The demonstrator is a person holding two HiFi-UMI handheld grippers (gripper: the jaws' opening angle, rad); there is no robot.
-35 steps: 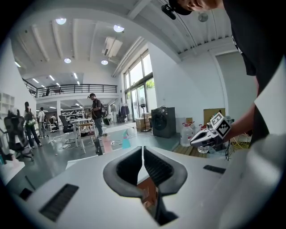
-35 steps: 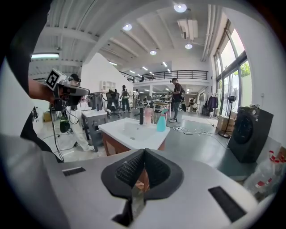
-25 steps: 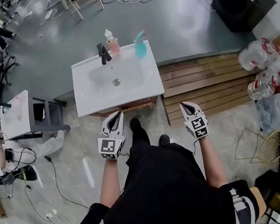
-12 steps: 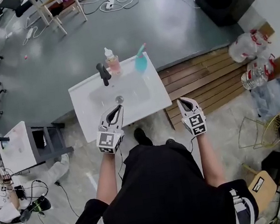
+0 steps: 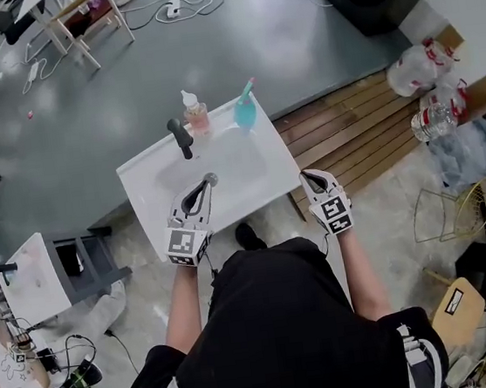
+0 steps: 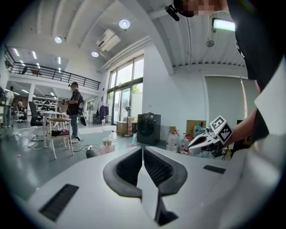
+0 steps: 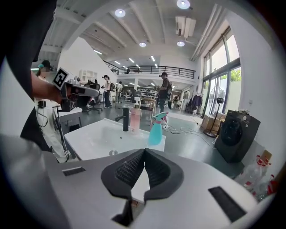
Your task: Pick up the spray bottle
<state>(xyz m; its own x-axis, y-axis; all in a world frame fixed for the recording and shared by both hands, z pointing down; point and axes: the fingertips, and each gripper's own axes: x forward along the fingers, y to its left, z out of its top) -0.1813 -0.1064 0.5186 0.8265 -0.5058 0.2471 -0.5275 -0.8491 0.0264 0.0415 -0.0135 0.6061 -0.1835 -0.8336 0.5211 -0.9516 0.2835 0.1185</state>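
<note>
**Spray bottle not yet reached: both claws closed and empty**

Nothing of the pick-up itself is done. The teal spray bottle [image 5: 246,109] stands upright at the far right corner of the white washbasin surface [image 5: 267,173], touched by neither claw. To its left along the back edge are a pink soap dispenser [image 5: 191,114] and a black faucet [image 5: 182,137], each apart from it.

The person stands at the near edge of the basin. In the head view, the left claw [image 5: 208,181] reaches over the bowl near the drain. The right claw [image 5: 307,175] hangs at the near right corner, well short of the bottle.

The left gripper view shows the left claw's pads meeting at their tips with nothing between them. It points past the basin into the room. The right gripper view shows the right claw's pads pressed together too, also empty, with the spray bottle just above and a little right of their tips, farther off across the basin.

By my reading, the whole task is left. One claw, likely the right since it faces the bottle, has to open, travel across the basin, close round the bottle's body or neck, and lift it.
</note>
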